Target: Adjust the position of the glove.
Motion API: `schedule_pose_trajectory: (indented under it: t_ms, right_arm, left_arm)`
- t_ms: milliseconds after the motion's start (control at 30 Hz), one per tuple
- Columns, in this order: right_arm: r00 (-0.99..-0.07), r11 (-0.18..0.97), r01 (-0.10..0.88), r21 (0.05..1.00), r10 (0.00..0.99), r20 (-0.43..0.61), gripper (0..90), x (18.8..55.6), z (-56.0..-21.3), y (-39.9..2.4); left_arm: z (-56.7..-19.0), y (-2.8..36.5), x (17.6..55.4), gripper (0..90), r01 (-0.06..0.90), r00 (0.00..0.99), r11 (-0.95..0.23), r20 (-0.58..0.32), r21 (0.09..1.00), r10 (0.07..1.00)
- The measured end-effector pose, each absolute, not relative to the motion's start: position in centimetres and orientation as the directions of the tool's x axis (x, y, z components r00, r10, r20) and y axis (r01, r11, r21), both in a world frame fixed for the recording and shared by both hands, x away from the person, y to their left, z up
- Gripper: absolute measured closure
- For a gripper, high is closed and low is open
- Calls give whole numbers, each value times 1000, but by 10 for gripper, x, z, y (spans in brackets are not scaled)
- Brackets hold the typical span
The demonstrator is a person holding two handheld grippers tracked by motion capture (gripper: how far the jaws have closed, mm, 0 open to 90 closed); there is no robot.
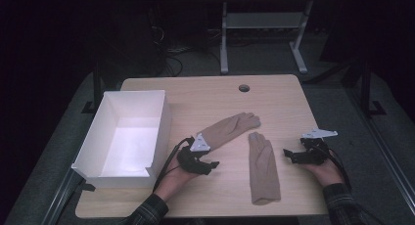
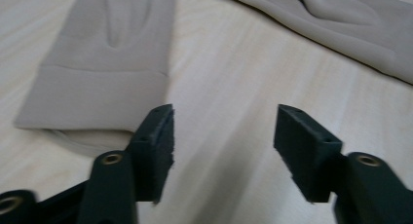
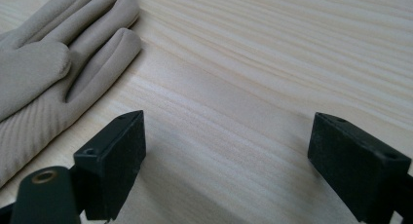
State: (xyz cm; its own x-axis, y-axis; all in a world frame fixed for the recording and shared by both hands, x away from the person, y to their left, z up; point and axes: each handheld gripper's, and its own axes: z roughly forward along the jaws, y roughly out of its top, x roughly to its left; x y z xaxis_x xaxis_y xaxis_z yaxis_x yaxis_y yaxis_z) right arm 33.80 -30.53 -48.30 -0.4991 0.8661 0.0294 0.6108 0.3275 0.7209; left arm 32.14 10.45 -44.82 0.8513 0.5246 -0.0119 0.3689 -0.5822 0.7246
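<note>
Left gripper (image 2: 221, 151) fingers part-open, empty; cuff of near glove (image 2: 97, 95) lies just ahead-left of them on the worktop (image 2: 234, 78), long axis running away. Right gripper (image 3: 226, 165) wide, empty, glove fingertips ahead-left.

My table (image 1: 210, 95) is pale wood. On it sits a white box (image 1: 125, 137). Right of the box lie two tan gloves (image 1: 230, 128) (image 1: 263, 168), close together but apart.

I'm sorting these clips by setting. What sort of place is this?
Probably a lab or workshop set up for recording: a small wooden table in a dark room, loose cables on the floor, another workbench frame behind.
</note>
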Motion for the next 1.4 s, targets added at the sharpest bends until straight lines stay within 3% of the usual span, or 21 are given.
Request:
schedule_pose_trajectory:
  t_ms: [200, 400, 1400]
  right_arm:
    - [-499, 327, 611, 721, 866, 30, 133, 338, -483, -305]
    - [-499, 327, 611, 721, 866, 30, 133, 338, -483, -305]
    - [-496, 324, 612, 722, 868, 30, 135, 338, -483, -305]
  left_arm:
    - [-445, 102, 339, 625, 412, 835, -548, -61, 728, 546]
    - [-439, 95, 354, 886, 417, 831, -546, -62, 727, 552]
    - [-458, 57, 438, 896, 425, 802, -618, 41, 662, 596]
